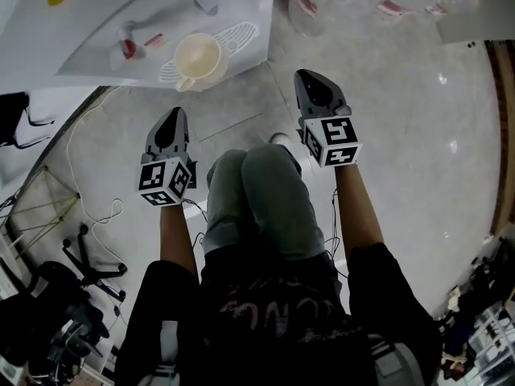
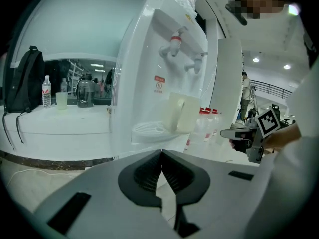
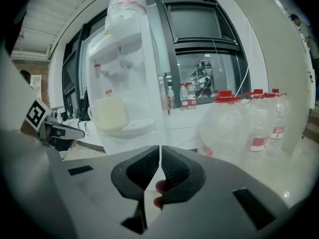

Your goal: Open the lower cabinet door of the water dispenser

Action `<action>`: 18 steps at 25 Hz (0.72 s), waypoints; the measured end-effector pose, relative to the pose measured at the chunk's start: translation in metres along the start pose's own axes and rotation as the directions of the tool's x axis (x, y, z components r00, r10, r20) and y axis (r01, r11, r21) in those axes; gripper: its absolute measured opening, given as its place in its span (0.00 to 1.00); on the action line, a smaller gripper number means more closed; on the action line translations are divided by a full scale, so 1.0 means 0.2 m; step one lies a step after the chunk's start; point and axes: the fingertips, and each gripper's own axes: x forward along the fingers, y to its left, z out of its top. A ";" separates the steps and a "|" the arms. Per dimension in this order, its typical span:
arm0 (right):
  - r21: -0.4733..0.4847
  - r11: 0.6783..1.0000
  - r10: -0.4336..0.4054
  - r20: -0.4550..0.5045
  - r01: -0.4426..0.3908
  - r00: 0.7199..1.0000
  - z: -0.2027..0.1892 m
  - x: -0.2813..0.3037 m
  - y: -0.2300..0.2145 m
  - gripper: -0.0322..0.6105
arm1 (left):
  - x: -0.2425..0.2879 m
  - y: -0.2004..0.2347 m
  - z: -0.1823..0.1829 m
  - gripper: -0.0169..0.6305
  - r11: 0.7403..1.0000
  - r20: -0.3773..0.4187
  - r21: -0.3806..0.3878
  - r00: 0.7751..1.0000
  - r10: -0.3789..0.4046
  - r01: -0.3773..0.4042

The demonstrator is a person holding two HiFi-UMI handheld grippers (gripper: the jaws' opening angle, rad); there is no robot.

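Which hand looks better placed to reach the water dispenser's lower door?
Probably the left: its hand-held gripper faces the water dispenser head-on, with the cup straight ahead. The right hand-held gripper is off to the side, nearer the water bottles.

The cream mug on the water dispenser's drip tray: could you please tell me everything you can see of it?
The cream-coloured, matte cylindrical mug stands upright on the white slotted drip tray of the white water dispenser, below its two taps. Its mouth is open upward and it looks empty. One loop handle sticks out at the side. Whether it is plastic or ceramic I cannot tell. Only the tray touches it.
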 end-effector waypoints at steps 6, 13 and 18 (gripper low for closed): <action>-0.016 1.000 0.013 0.008 -0.013 1.000 -0.17 0.13 -0.04 0.10 | 0.14 0.05 -0.21 0.05 1.000 0.005 0.003 1.000 0.005 -0.005; -0.034 0.999 0.041 0.020 -0.040 0.999 -0.36 0.28 -0.06 0.15 | 0.28 0.14 -0.38 0.05 1.000 0.038 0.001 0.999 0.006 -0.006; -0.048 0.995 0.087 0.026 -0.086 0.996 -0.48 0.41 -0.03 0.24 | 0.32 0.19 -0.49 0.05 1.000 0.043 0.014 0.999 0.017 -0.017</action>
